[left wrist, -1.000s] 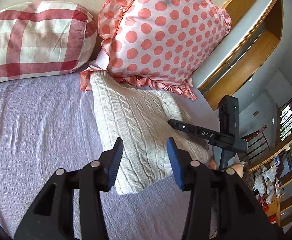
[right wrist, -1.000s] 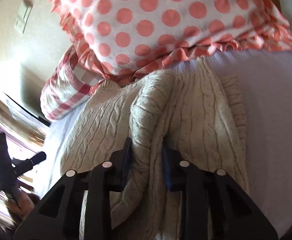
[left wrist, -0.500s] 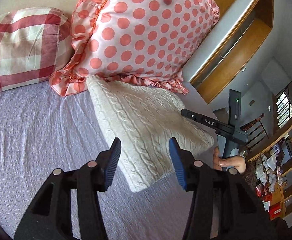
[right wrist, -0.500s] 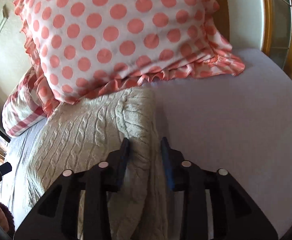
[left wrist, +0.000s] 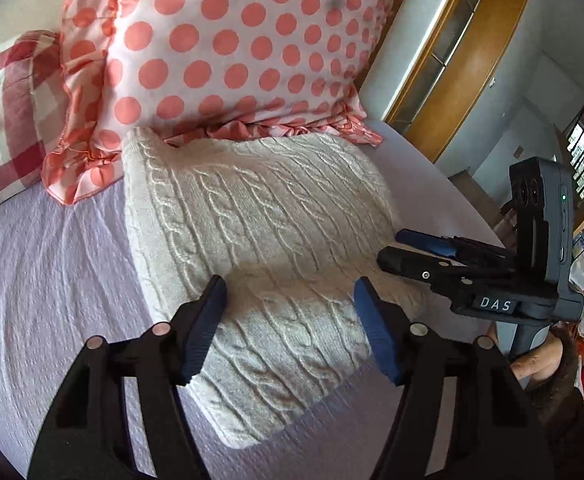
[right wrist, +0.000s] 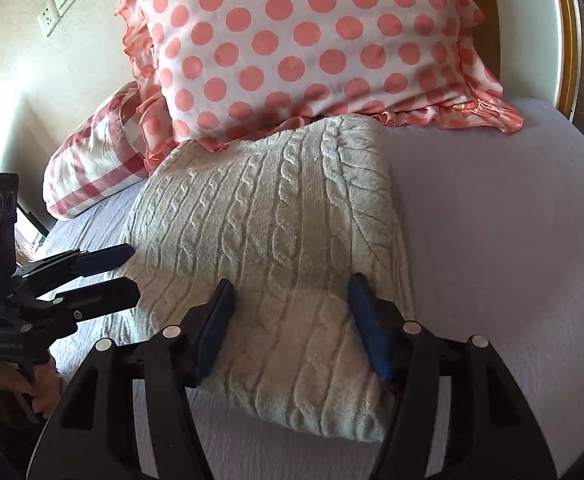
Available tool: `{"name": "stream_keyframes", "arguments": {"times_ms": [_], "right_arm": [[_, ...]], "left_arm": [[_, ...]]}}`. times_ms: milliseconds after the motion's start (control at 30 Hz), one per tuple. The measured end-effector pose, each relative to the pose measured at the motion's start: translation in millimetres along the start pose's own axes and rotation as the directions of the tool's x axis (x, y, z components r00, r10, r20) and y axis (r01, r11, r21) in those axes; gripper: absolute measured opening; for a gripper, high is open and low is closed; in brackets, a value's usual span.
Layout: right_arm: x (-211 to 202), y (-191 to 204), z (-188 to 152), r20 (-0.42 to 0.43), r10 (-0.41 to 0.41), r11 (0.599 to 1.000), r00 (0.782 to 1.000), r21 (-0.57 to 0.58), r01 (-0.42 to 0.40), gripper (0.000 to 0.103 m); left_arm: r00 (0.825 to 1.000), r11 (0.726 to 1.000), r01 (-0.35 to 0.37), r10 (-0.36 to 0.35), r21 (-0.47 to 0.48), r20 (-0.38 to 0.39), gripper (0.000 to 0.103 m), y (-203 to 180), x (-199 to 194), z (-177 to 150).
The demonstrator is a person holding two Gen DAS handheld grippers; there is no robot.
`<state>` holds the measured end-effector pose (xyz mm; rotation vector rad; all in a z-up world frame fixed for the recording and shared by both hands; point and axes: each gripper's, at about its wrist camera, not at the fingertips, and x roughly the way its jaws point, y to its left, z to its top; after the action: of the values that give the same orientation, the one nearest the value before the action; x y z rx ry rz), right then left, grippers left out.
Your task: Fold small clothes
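A cream cable-knit sweater lies folded into a compact rectangle on the lavender bed sheet, its far edge against the polka-dot pillow. It also shows in the right wrist view. My left gripper is open and empty, hovering over the sweater's near end. My right gripper is open and empty above the sweater's near right part. The right gripper shows in the left wrist view at the sweater's right edge. The left gripper shows in the right wrist view at the sweater's left edge.
A pink polka-dot pillow with a ruffle stands just behind the sweater, also in the right wrist view. A red checked pillow lies to its left. A wooden headboard shelf is at the right. Bare sheet lies right of the sweater.
My right gripper has let go of the sweater fold it was pinching and opened wide. The sweater now lies flat and folded. Both grippers have drawn back slightly.
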<state>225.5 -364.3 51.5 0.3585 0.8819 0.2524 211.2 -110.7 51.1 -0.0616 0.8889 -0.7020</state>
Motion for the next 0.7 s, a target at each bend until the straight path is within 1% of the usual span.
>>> {"name": "stream_keyframes", "arguments": {"times_ms": [33, 67, 100, 133, 200, 233, 300, 333, 367, 433, 467, 500, 533, 567, 600, 633, 667, 700], "right_arm": [[-11.3, -7.5, 2.5, 0.026, 0.058, 0.997, 0.998, 0.053, -0.059, 0.079], [-20.2, -15.7, 5.1, 0.061, 0.096, 0.99, 0.993, 0.098, -0.102, 0.097], [-25.6, -26.1, 8.3, 0.081, 0.117, 0.982, 0.99, 0.136, -0.128, 0.101], [-23.3, -36.1, 12.3, 0.067, 0.127, 0.976, 0.99, 0.171, -0.137, 0.101], [-4.5, -52.8, 17.8, -0.004, 0.164, 0.955, 0.986, 0.253, -0.157, 0.101], [7.5, -58.5, 19.0, -0.046, 0.195, 0.943, 0.98, 0.285, -0.174, 0.1], [26.5, -65.4, 17.9, -0.103, 0.215, 0.931, 0.971, 0.321, -0.172, 0.093], [31.7, -66.4, 17.7, -0.111, 0.228, 0.929, 0.967, 0.322, -0.182, 0.089], [31.1, -66.8, 19.6, -0.097, 0.225, 0.93, 0.97, 0.318, -0.184, 0.089], [32.4, -68.8, 20.7, -0.092, 0.247, 0.921, 0.965, 0.332, -0.204, 0.089], [34.0, -69.4, 20.2, -0.085, 0.266, 0.916, 0.96, 0.331, -0.225, 0.088], [35.7, -70.1, 19.2, -0.074, 0.284, 0.913, 0.956, 0.326, -0.246, 0.087], [38.5, -70.5, 17.4, -0.074, 0.301, 0.908, 0.951, 0.326, -0.262, 0.074], [44.2, -71.2, 14.6, -0.085, 0.322, 0.901, 0.943, 0.334, -0.277, 0.049], [43.7, -69.8, 12.6, -0.063, 0.327, 0.901, 0.943, 0.322, -0.291, 0.046], [46.0, -69.5, 10.3, -0.055, 0.359, 0.885, 0.932, 0.337, -0.321, 0.043], [47.6, -68.7, 8.3, -0.05, 0.389, 0.866, 0.92, 0.361, -0.346, 0.04], [45.8, -63.8, 8.1, -0.042, 0.399, 0.862, 0.916, 0.359, -0.359, 0.039]], "left_arm": [[0.999, 0.999, 0.028, -0.027, -0.036, 0.031, 0.067, 7.7, -13.0, -1.4], [0.997, 0.996, 0.038, -0.033, -0.074, 0.063, 0.072, 17.5, -25.2, -1.7], [0.996, 0.993, 0.036, -0.026, -0.11, 0.085, 0.075, 28.2, -34.4, -2.0], [0.996, 0.99, 0.037, -0.026, -0.136, 0.085, 0.078, 38.4, -37.7, -1.0], [0.999, 0.98, 0.045, -0.04, -0.194, 0.033, 0.078, 55.8, -28.4, 2.2], [0.997, 0.971, 0.073, -0.074, -0.228, 0.001, 0.078, 62.1, -19.6, 3.3], [0.99, 0.952, 0.114, -0.132, -0.285, -0.047, 0.078, 71.8, -0.3, 2.1], [0.986, 0.944, 0.131, -0.156, -0.303, -0.059, 0.078, 74.8, 7.9, 0.9], [0.983, 0.937, 0.142, -0.172, -0.318, -0.067, 0.078, 77.2, 15.9, 0.9], [0.974, 0.918, 0.172, -0.213, -0.356, -0.078, 0.078, 83.3, 32.0, 1.0], [0.97, 0.909, 0.198, -0.235, -0.368, -0.058, 0.08, 85.9, 35.9, 1.8], [0.969, 0.905, 0.206, -0.241, -0.372, -0.05, 0.08, 87.3, 38.2, 3.0], [0.967, 0.901, 0.216, -0.25, -0.376, -0.044, 0.083, 88.1, 40.0, 4.4], [0.965, 0.897, 0.225, -0.258, -0.381, -0.038, 0.083, 89.0, 43.5, 6.5], [0.965, 0.895, 0.23, -0.261, -0.381, -0.03, 0.083, 89.4, 46.0, 8.3], [0.968, 0.897, 0.222, -0.251, -0.382, -0.025, 0.073, 90.0, 47.8, 10.6], [0.972, 0.9, 0.205, -0.234, -0.384, -0.031, 0.058, 90.8, 48.0, 10.7], [0.97, 0.895, 0.212, -0.241, -0.392, -0.026, 0.053, 95.2, 46.0, 10.4]]}}
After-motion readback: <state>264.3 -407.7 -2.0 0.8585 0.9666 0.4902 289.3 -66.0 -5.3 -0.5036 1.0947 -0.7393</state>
